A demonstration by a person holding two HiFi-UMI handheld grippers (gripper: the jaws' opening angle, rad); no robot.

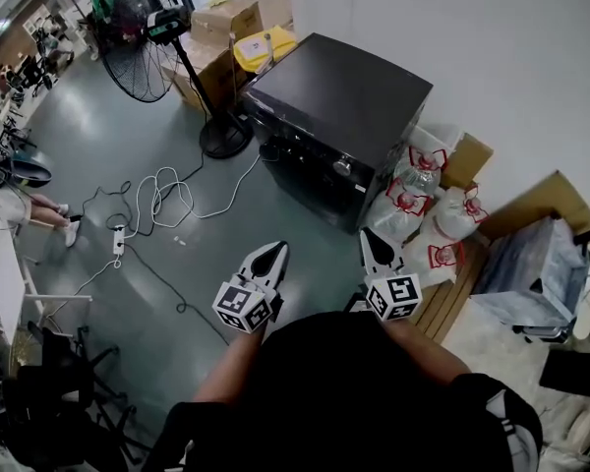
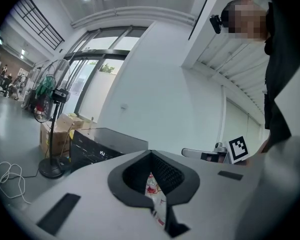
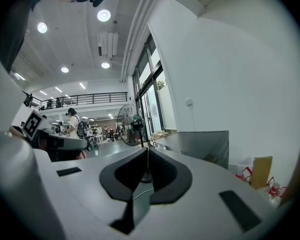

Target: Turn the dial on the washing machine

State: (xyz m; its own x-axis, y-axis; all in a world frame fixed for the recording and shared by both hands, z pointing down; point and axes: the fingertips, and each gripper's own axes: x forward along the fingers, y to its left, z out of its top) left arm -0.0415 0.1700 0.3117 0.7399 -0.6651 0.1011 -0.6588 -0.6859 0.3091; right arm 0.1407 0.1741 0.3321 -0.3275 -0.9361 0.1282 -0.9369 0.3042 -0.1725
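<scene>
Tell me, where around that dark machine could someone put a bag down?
The washing machine has a bare flat lid. The floor before its front is free too. Its right side is crowded with water jugs; white cables and a standing fan clutter the left.

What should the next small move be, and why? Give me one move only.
Probably bring the right gripper forward toward the dial on the front panel of the washing machine, opening it on the way. Both it and the left gripper are shut, hold nothing and hang short of the machine. The right one looks nearer the dial.
</scene>
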